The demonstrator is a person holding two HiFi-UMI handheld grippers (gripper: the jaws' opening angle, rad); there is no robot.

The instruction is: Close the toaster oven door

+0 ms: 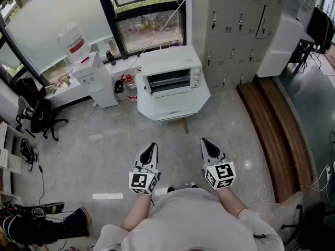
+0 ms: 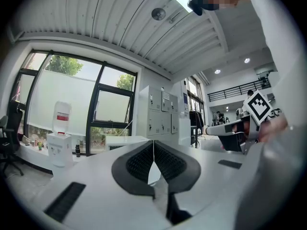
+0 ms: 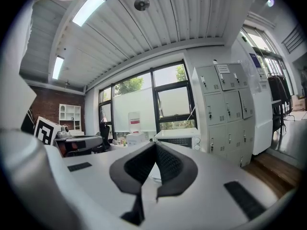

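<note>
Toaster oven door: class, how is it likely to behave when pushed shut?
The door looks like a stiff panel hinged low, so it should swing up rather than flex. The toaster oven sits on a small white table; a hard push might slide it back.

- Pale grey tiled floor (image 1: 115,140), glossy, with cables trailing across it.
- Tall black-framed windows (image 1: 152,30) with greenery outside.
- Grey metal lockers (image 1: 235,25) beside the windows.
- Brown wooden platform (image 1: 272,129) along the lockers.
- White water dispenser (image 1: 91,72) below the windows.
- Black office chair (image 1: 36,116) near it.
- Ribbed white ceiling (image 3: 158,37) with a strip light (image 3: 91,8).
</note>
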